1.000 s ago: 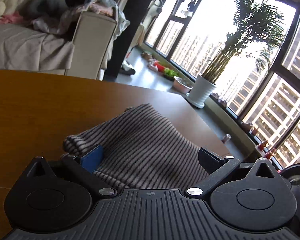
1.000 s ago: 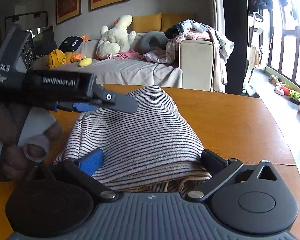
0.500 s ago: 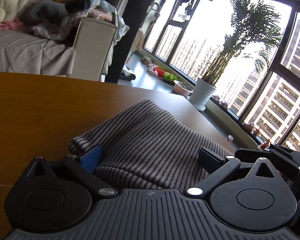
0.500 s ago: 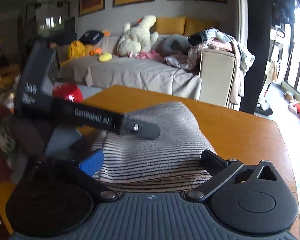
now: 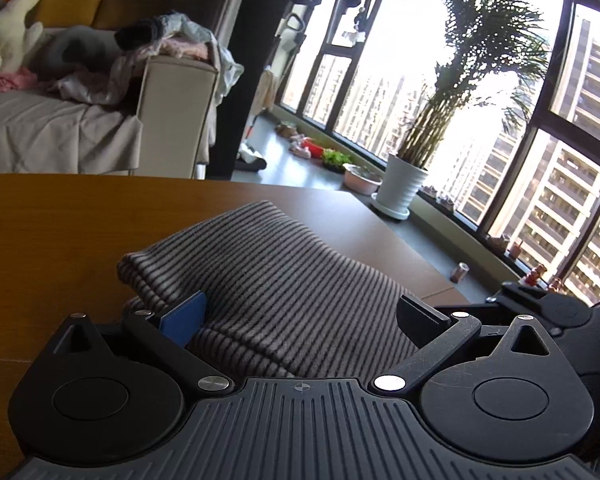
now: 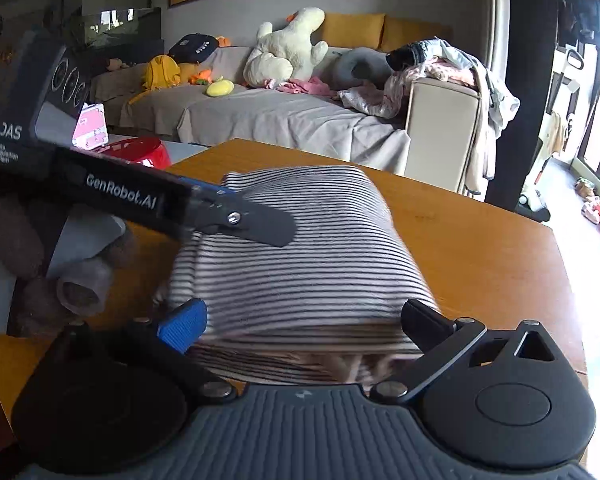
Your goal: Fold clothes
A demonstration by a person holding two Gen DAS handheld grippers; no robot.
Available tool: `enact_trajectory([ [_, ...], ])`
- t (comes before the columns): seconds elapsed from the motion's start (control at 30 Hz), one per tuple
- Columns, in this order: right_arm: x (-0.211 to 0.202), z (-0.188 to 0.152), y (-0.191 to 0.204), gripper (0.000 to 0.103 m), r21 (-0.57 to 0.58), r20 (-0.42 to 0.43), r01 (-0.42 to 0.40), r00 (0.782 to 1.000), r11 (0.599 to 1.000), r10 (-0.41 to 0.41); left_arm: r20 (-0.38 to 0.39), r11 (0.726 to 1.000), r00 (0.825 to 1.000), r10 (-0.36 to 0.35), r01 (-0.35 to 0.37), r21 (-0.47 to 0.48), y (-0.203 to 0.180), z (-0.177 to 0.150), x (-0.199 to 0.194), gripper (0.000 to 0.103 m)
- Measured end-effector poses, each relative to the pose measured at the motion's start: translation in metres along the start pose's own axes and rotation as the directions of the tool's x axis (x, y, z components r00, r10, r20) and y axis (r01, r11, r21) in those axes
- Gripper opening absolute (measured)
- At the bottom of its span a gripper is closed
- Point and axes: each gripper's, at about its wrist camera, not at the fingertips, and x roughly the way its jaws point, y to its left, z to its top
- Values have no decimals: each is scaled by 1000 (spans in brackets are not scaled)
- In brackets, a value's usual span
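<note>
A folded black-and-white striped garment (image 5: 272,276) lies on the wooden table (image 5: 52,216). My left gripper (image 5: 300,316) is open, its fingers wide apart on either side of the garment's near edge. In the right wrist view the same garment (image 6: 300,248) lies in a thick folded bundle. My right gripper (image 6: 304,320) is open around its near edge. The left gripper (image 6: 236,220) reaches over the garment's left side there, held by a hand.
A sofa (image 6: 284,120) with soft toys and piled clothes stands beyond the table. A potted palm (image 5: 408,188) stands by large windows to the right. A red object (image 6: 140,152) sits past the table's left edge. The table's right edge (image 6: 568,280) is near the garment.
Both grippers have shifted around the folded garment. The left gripper has moved further over its left side. The garment looks blurred in the right wrist view, so it is moving.
</note>
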Motion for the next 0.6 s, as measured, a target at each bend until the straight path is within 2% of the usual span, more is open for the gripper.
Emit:
enact_trajectory([
  [0.07,-8,4,-18,103,20,-19,33,999,999,-33,-3,1000,1000,-7,7,-10,5,-2,1,103],
  [0.17,-15,24,-51,100,137,6,28,1000,990,-29,3,1000,1000,-8,8,8,5,-6,0,103],
  [0.23,-10,44,-66,82,209,41,1,999,978,-10,8,999,1000,2,-3,37,2,-10,1,103],
  [0.3,8,68,-77,46,252,63,-49,997,967,35,15,998,1000,12,-13,62,0,-14,1,103],
  [0.33,20,79,-78,41,255,68,-77,996,964,61,15,998,1000,12,-13,65,-1,-16,0,103],
  [0.4,48,99,-75,40,237,73,-118,992,964,104,11,998,1000,6,-6,60,-1,-16,-2,103],
  [0.5,106,102,-69,40,211,-58,-76,994,974,90,4,999,1000,-1,1,54,2,-16,-4,103],
  [0.53,126,102,-67,42,202,-109,-57,991,978,80,2,998,1000,-1,1,55,2,-17,-4,103],
  [0.6,148,91,-64,55,209,-160,-28,985,978,62,-2,999,1000,4,-4,54,3,-17,-1,103],
])
